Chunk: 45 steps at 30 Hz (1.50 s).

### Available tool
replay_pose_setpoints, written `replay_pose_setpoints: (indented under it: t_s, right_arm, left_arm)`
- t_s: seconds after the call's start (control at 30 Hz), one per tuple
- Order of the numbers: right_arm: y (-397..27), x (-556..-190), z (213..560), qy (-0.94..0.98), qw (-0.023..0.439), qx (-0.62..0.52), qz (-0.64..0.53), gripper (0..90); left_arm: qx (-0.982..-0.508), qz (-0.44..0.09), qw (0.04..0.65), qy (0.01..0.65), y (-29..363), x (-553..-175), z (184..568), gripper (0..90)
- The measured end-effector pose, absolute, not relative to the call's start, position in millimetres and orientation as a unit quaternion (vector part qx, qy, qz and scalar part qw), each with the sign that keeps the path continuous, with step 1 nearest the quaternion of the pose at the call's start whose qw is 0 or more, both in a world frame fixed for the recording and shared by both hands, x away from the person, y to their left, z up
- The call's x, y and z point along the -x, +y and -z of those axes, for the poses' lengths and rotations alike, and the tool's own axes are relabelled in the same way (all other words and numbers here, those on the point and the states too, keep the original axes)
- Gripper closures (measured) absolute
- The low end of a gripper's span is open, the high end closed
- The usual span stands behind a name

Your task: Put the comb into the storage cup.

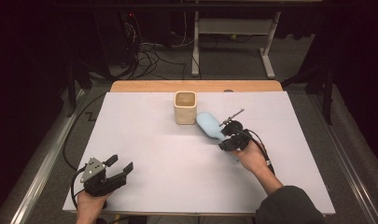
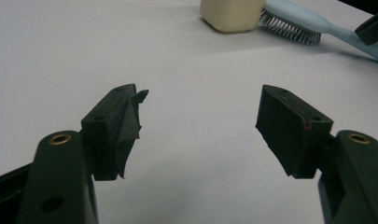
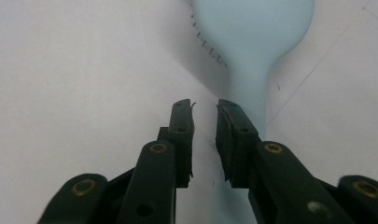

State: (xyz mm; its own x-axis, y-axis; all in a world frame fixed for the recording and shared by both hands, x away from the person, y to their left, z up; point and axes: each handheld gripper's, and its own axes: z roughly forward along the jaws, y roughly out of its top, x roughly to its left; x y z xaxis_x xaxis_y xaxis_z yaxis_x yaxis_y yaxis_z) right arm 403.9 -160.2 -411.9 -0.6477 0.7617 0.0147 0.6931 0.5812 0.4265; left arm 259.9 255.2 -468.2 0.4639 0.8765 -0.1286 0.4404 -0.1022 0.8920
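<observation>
A pale blue hairbrush [image 1: 208, 123] lies on the white table sheet just right of a cream square cup [image 1: 185, 107], head toward the cup. In the right gripper view its smooth back [image 3: 252, 28] faces up, with bristles peeking out at the left edge. My right gripper [image 1: 227, 138] sits at the handle end. Its jaws stand a narrow gap apart, with the handle [image 3: 245, 88] running under the right jaw and showing between the jaw bases. My left gripper [image 1: 120, 166] rests at the near left of the table, open and holding nothing.
The left gripper view shows the cup [image 2: 231, 14] and the brush bristles [image 2: 289, 29] far ahead. A thin metal rod [image 1: 232, 116] sticks out beside the right gripper. The wooden table edge [image 1: 144, 87] lies beyond the sheet. Cables and desk legs stand on the floor behind.
</observation>
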Motion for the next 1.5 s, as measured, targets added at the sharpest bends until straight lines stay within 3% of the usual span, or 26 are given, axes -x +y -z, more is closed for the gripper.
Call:
replay_pose_setpoints:
  t_s: [0.63,1.5]
  right_arm:
    - [-169,-414,406,0.862,0.115,-0.442,-0.221,50.0]
    - [-147,-441,431,0.867,0.095,-0.459,-0.168,50.3]
  left_arm:
    - [-0.706,-0.226,0.482,0.467,256,-260,468,30.6]
    - [-0.705,-0.227,0.482,0.467,256,-260,468,30.5]
